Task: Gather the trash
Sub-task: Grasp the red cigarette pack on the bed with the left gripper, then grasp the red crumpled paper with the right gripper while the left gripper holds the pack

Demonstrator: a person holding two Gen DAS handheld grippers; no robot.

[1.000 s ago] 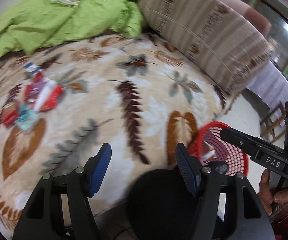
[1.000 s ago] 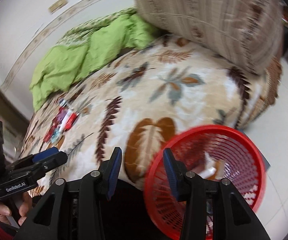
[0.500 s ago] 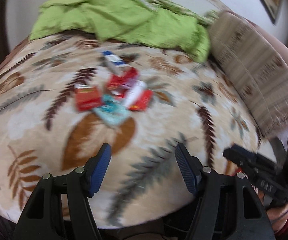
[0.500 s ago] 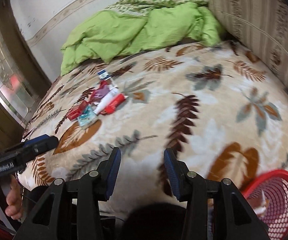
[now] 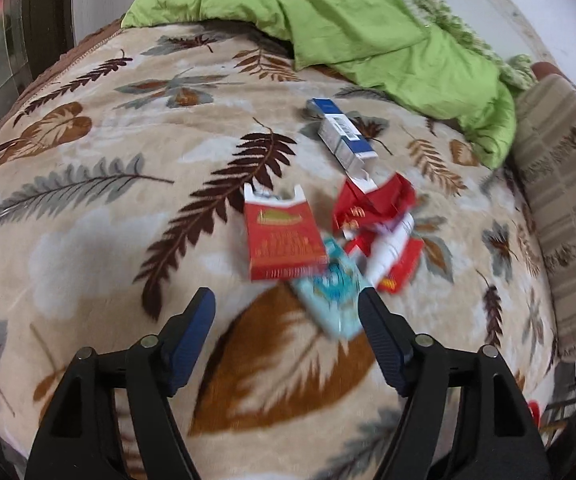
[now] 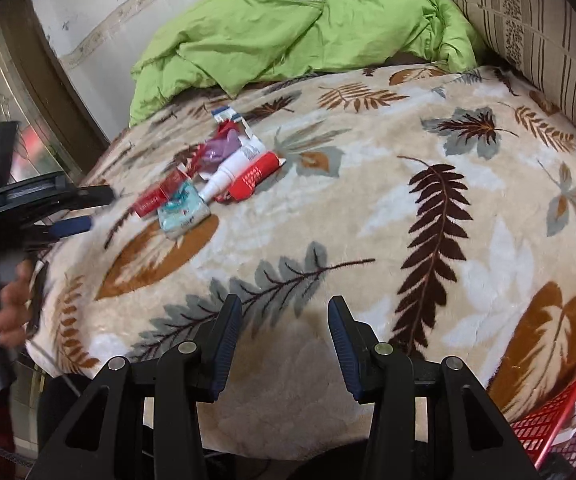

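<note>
Found the left gripper [image 5: 284,300] swung away from the red plastic mesh basket [image 6: 560,412], which had filled its view a second ago, and brought round towards the crumpled green quilt [image 5: 368,20]. Caught its blue-padded jaws opening, now fairly wide, with nothing between them. Judged this as the approach to a fresh pick, with no contact made yet.

Located the trash as one loose pile on the beige leaf-patterned fleece blanket [image 5: 88,220], on the near side of the quilt and clear of its edge. Recorded the following:
- Flat red cardboard cigarette pack [image 5: 284,236], flap open, on the pile's side away from the quilt.
- Pale turquoise soft packet [image 5: 328,292], farthest from the quilt and just ahead of the open jaws; blurred.
- White plastic tube [image 5: 390,248] lying across a red carton.
- Crumpled red paper wrapper [image 5: 372,200].
- Blue-and-white carton [image 5: 340,132], nearest the quilt.

Saw the right gripper [image 6: 284,308] with narrow, empty jaws, unchanged in width, well short of the pile. Placed the basket well apart from the quilt, off the blanket's near edge. Considered the turquoise packet the likeliest first take.
</note>
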